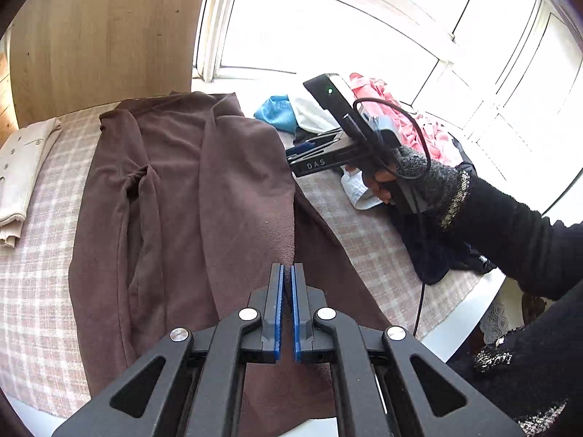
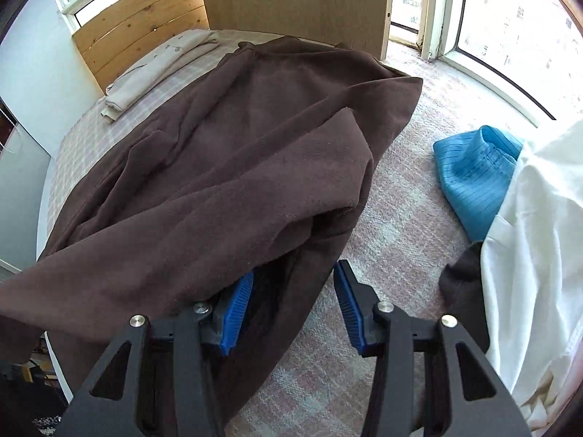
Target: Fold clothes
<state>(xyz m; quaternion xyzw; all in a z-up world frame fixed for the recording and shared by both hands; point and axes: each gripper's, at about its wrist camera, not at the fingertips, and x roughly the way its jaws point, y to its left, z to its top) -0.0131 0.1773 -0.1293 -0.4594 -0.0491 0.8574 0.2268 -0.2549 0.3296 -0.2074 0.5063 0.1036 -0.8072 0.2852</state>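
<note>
A brown fleece garment [image 1: 189, 196] lies spread along the checked tablecloth [image 1: 32, 291], its sides partly folded in. My left gripper [image 1: 288, 267] hovers over the garment's near right part, its blue pads together with only a sliver between them and nothing held. A hand in a dark sleeve [image 1: 510, 225] holds my right gripper [image 1: 291, 154] at the garment's far right edge. In the right wrist view the right gripper [image 2: 293, 271] stands open. A brown fold [image 2: 226, 189] drapes over its left finger and hangs between the pads, which do not press on it.
A folded cream garment [image 1: 22, 171] lies at the far left [image 2: 160, 69]. A pile at the right holds blue [image 2: 473, 178], white [image 2: 539, 236], pink [image 1: 400, 120] and dark navy [image 1: 437, 255] clothes. A wooden panel [image 1: 102, 36] and windows stand behind. The table's white edge [image 1: 466, 302] runs close at the right.
</note>
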